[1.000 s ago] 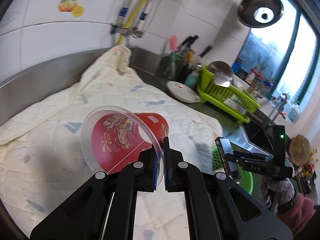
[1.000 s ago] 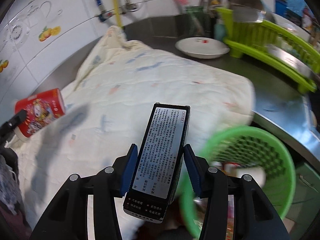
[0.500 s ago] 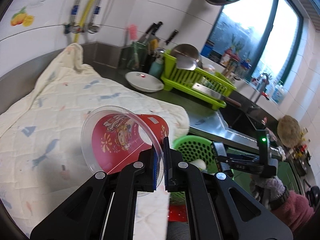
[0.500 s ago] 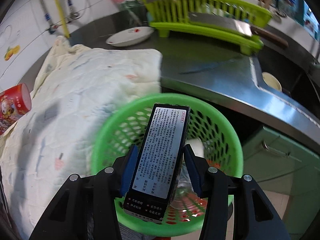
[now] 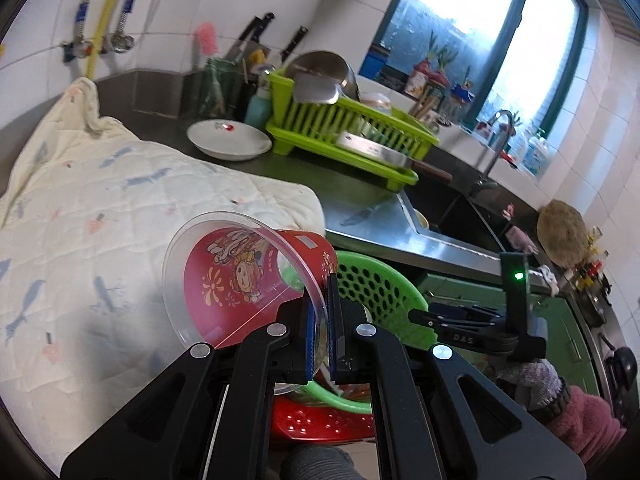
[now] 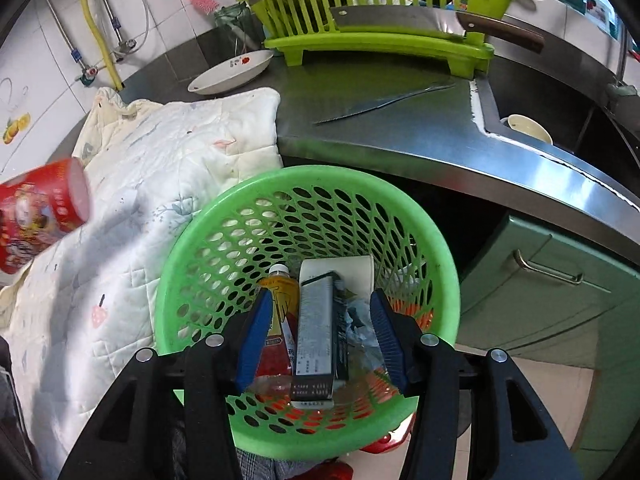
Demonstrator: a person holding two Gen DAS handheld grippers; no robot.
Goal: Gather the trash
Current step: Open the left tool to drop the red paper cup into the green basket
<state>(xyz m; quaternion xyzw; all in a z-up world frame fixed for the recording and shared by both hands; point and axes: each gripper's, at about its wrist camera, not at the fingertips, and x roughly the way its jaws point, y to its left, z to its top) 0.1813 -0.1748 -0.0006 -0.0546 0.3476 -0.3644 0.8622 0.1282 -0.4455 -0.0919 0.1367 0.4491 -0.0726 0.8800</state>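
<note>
Blue pads on my right gripper (image 6: pixel 322 330) stand wide apart, holding nothing; directly below them the dark carton (image 6: pixel 316 332) with its grey printed panel lies in the green perforated basket (image 6: pixel 192 264), apart from both pads. It rests among other refuse: an orange-labelled drink bottle (image 6: pixel 280 312), a white cup (image 6: pixel 344 274) and some crumpled clear wrap. Judged from this, the right side's drop is complete.

My left gripper (image 5: pixel 319 322) is closed narrow on the clear plastic lid rim of the red noodle cup (image 5: pixel 244 280) (a thin edge pinch, not a grasp round the body). The cup lies tilted on its side, lid toward the camera, its cartoon print showing through; it is carried above the quilted cloth (image 5: pixel 100 208), near the basket's rim but not over its opening.

The step in hand appears to be delivery of the cup. The next move calls for bringing it across the rim until it sits over the opening, with my right gripper withdrawn from the space above, then spreading the left fingers.
</note>
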